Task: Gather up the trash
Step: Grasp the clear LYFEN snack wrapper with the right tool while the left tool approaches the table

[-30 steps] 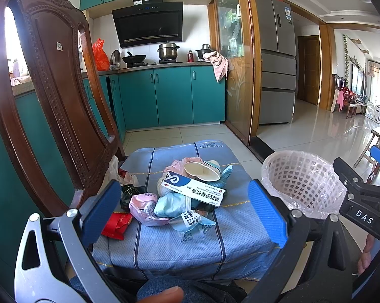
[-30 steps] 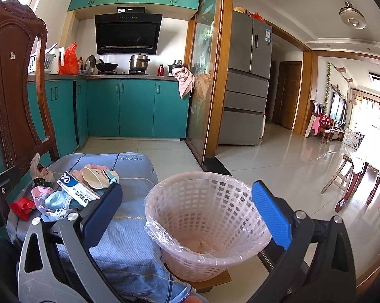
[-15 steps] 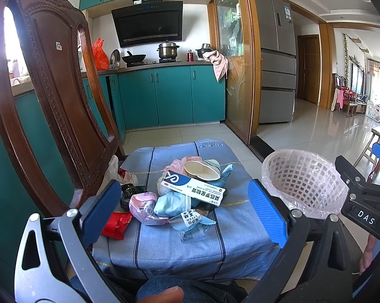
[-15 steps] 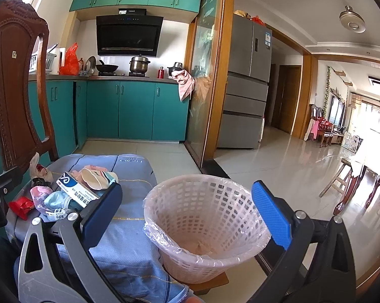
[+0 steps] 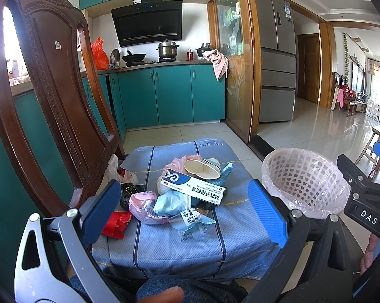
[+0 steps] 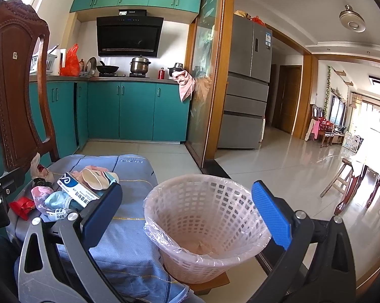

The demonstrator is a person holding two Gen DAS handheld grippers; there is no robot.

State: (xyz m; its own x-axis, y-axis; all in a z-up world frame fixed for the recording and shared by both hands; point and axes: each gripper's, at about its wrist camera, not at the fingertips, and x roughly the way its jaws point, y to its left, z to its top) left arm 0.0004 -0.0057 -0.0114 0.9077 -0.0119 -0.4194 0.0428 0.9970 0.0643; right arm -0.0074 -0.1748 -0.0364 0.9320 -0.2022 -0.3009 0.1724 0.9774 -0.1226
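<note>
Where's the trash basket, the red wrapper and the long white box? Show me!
trash basket (image 6: 205, 229): right wrist view, on its inner lattice wall.
red wrapper (image 5: 116, 224): left wrist view, on its crumpled middle.
long white box (image 5: 193, 188): left wrist view, on its printed top face.

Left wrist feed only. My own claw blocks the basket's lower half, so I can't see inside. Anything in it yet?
Observer: Almost nothing. The right wrist view looks down into the basket, and only what looks like a small scrap lies at the bottom.
Operator: Right claw open or shut? I only see its side.
Observer: Open. The right claw has its blue pads spread wide apart, and nothing is between them.
Operator: What's the basket standing on?
Observer: A low wooden board, right beside the blue cloth.
</note>
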